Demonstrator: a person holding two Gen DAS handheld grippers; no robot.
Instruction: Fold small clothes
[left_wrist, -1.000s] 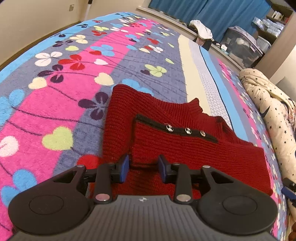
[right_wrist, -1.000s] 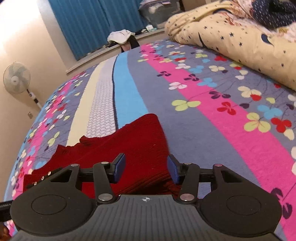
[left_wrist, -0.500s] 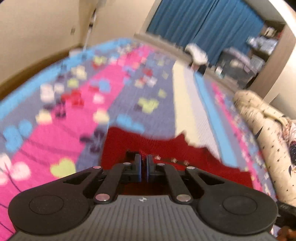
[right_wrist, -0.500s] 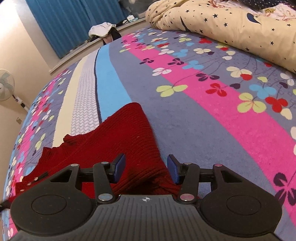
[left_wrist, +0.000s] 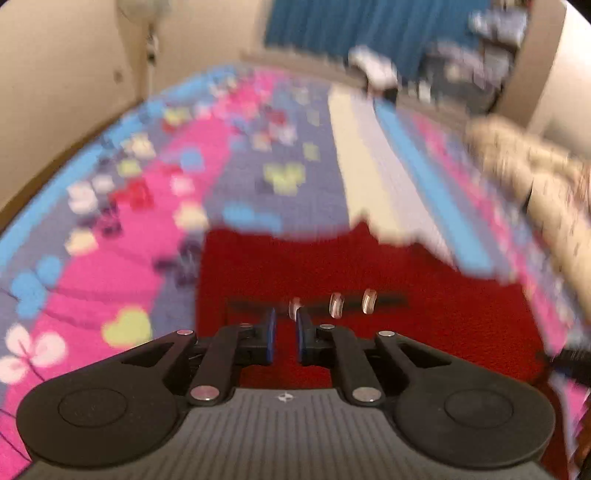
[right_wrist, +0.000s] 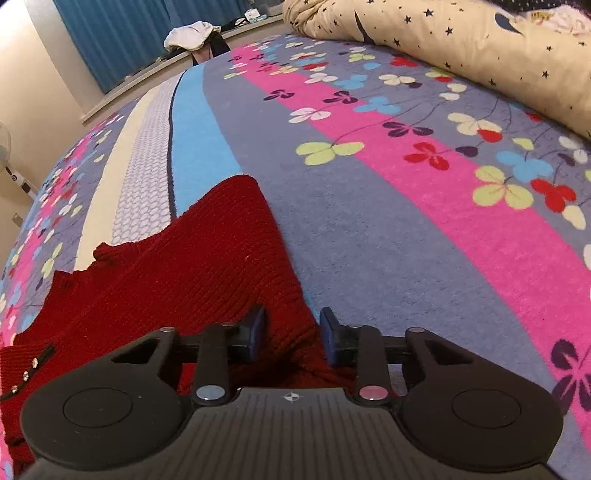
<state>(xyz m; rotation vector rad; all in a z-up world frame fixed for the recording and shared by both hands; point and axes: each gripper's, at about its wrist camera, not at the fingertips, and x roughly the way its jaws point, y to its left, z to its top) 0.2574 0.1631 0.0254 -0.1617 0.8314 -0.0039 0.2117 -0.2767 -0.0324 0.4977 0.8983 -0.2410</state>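
Note:
A small red knit sweater (left_wrist: 369, 266) lies on the flowered bedspread (left_wrist: 110, 258), with a black placket and three silver snaps (left_wrist: 335, 304). My left gripper (left_wrist: 286, 332) is shut on a fold of this knit just below the snaps; the left wrist view is blurred by motion. In the right wrist view the sweater (right_wrist: 203, 266) runs from the lower left toward the middle. My right gripper (right_wrist: 291, 328) sits low over its right edge. Its jaws are closing, with red knit between them and a gap still showing at the pads.
The striped bedspread (right_wrist: 369, 221) stretches away to the right and far side. A cream duvet with stars (right_wrist: 461, 40) is heaped at the far right. A white clothes pile (right_wrist: 190, 35) lies by the blue curtain (right_wrist: 122, 33). A fan (right_wrist: 3, 147) stands at the left wall.
My left gripper closed on the knit below the snaps and has risen with it. My right gripper sank toward the sweater's edge and its jaws have narrowed.

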